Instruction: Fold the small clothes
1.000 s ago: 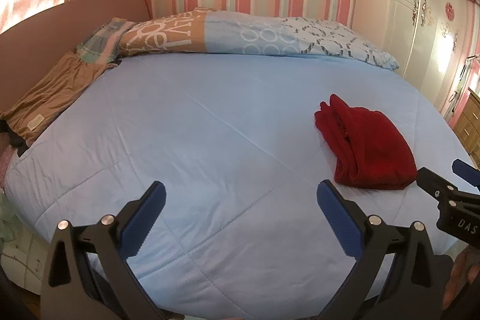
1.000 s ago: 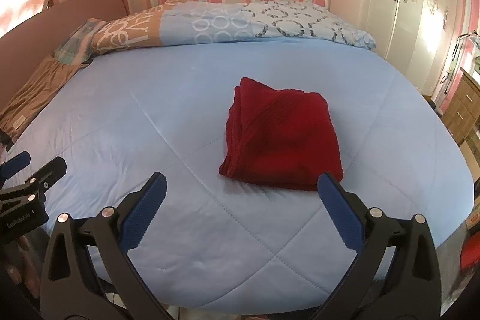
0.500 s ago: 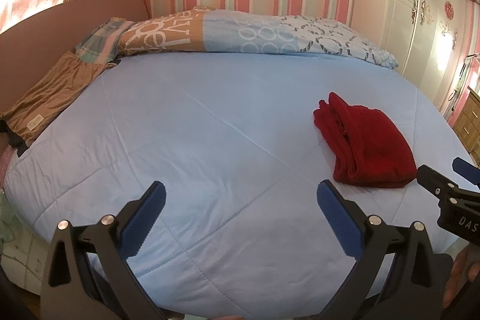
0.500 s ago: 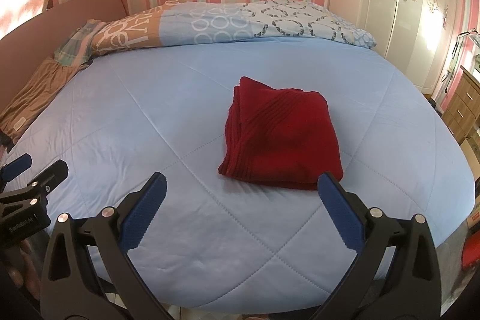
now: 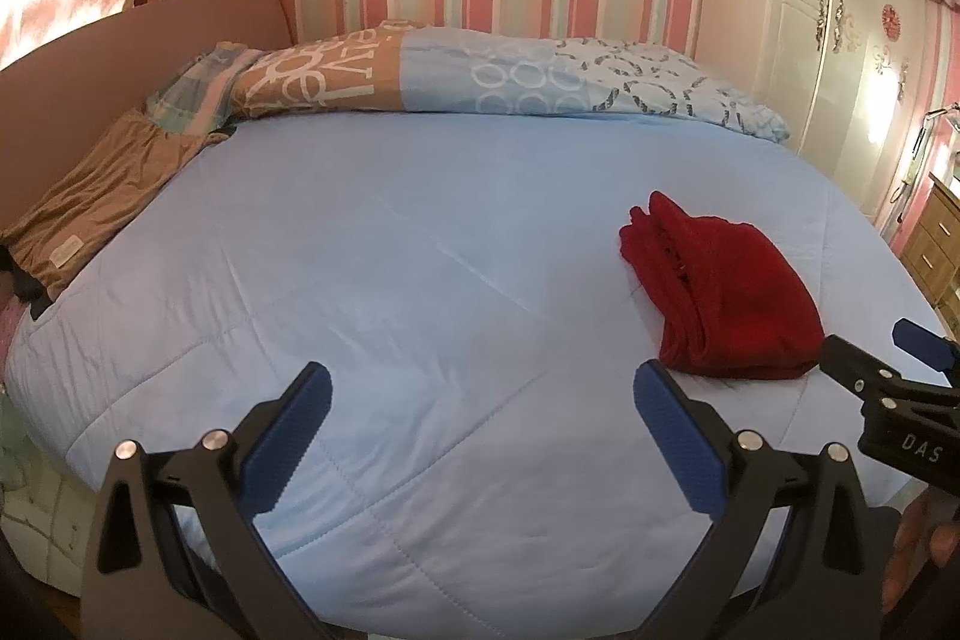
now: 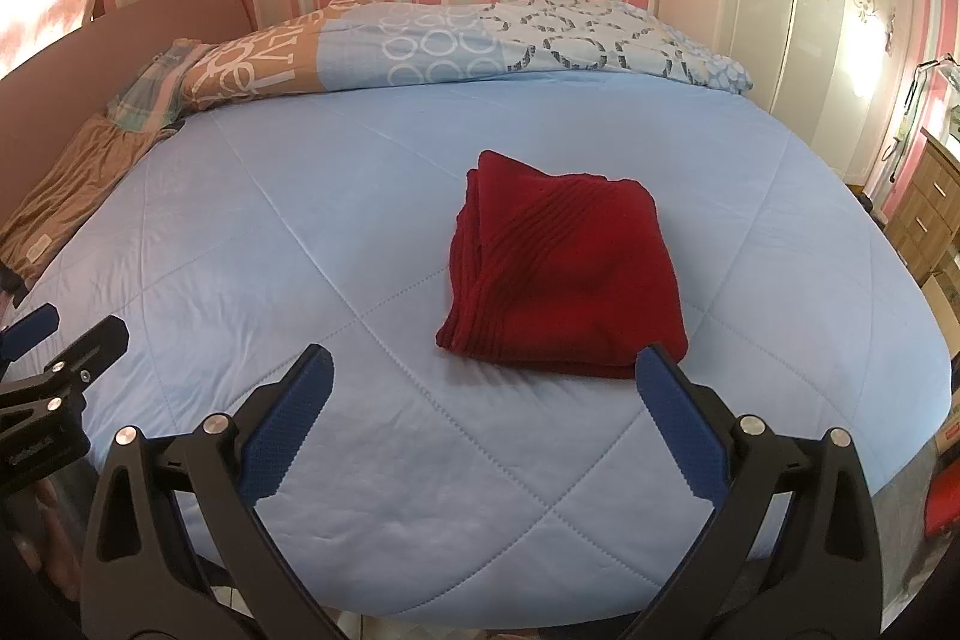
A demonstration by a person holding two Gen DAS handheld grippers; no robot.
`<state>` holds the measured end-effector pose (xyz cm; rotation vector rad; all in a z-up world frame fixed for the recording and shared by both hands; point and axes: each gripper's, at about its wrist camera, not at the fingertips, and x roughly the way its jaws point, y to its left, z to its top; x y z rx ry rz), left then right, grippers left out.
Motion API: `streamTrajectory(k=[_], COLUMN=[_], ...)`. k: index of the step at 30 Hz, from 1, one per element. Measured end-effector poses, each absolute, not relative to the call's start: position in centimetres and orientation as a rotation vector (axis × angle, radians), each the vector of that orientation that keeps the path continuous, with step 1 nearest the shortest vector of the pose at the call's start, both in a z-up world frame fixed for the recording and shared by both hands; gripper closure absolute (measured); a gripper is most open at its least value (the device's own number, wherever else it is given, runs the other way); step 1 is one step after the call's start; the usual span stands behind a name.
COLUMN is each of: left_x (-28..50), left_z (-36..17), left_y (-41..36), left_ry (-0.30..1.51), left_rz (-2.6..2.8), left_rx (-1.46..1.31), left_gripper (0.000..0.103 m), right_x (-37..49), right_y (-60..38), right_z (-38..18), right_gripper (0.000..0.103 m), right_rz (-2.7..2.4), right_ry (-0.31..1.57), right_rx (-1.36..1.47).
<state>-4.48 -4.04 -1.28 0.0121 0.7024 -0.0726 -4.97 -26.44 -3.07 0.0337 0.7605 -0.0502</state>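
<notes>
Both of your grippers hang spread wide with nothing between the blue pads. Your left gripper (image 5: 482, 388) is over bare quilt at the near edge of the bed, and your right gripper (image 6: 483, 373) is just short of the red knit garment (image 6: 564, 274).

Over the last second almost nothing has changed. The garment has kept its place and shape, and both tools have only drifted a touch, staying at the near edge of the light blue quilt (image 6: 300, 244). That stillness, with the jaws released, reads as a pause after a finished fold rather than the middle of one.

The garment lies right of centre on the quilt as a compact, roughly square bundle. Its stacked layers show along the left side, and the ribbed band lies flat on top. It looks neatly done to me, so this piece probably needs nothing more.

A tan garment (image 5: 90, 202) lies at the far left by the headboard, beside the patterned duvet (image 5: 480, 76), well apart from your tools. If another item is to be folded, that seems the likely candidate, though it is a long reach.
</notes>
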Motion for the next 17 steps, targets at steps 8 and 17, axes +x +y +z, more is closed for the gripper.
streamTrajectory(k=[8,17], left_x=[-4.68,-3.75], left_z=[-0.99,-1.32], left_y=[-4.06,-3.8], left_ry=[0.684,0.723], left_rz=[-0.079,-0.069], left_rx=[0.017,-0.012], left_gripper=[0.002,0.002], right_x=[-4.88,-4.88], right_y=[-26.46,-26.38], right_z=[-3.13,-3.11], right_gripper=[0.003,0.003], right_rz=[-0.049,-0.051], right_ry=[0.764,0.764], right_rx=[0.031,0.031])
